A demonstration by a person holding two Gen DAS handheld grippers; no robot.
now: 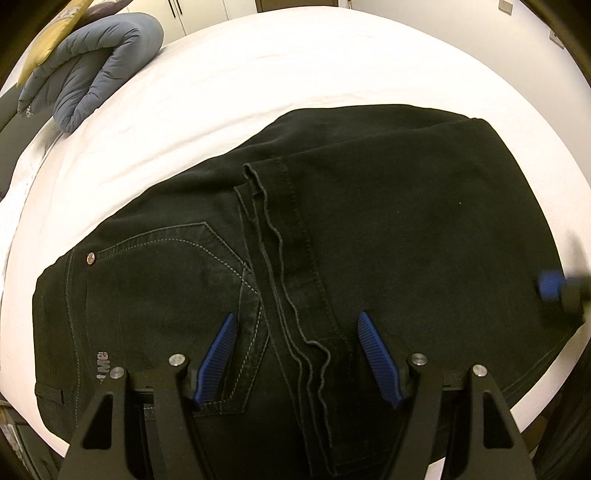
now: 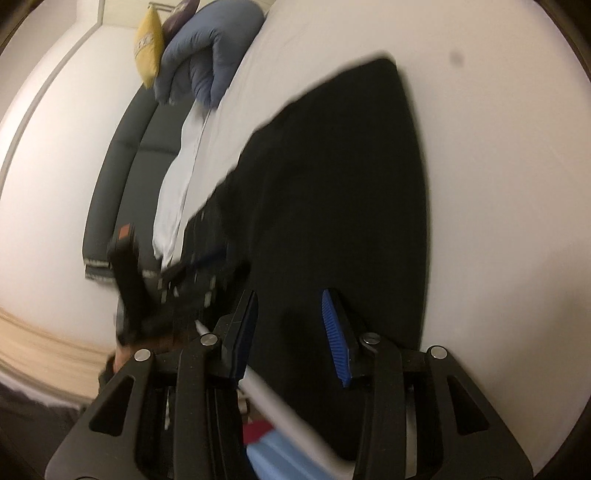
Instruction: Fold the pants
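Black pants (image 1: 332,229) lie folded on a white bed (image 1: 258,74), the leg hems laid over the seat next to a back pocket (image 1: 192,258). My left gripper (image 1: 297,325) is open and empty just above the hems at the near edge. My right gripper (image 2: 290,302) is open and empty over the pants (image 2: 332,184), in a blurred view. It also shows as a blurred blue tip at the right edge of the left wrist view (image 1: 554,288). The left gripper shows blurred in the right wrist view (image 2: 192,266).
A blue-grey puffy jacket (image 1: 96,70) and a yellow cushion (image 1: 55,33) lie at the far left of the bed. A dark sofa (image 2: 122,166) stands beside the bed. Cupboards stand behind the bed.
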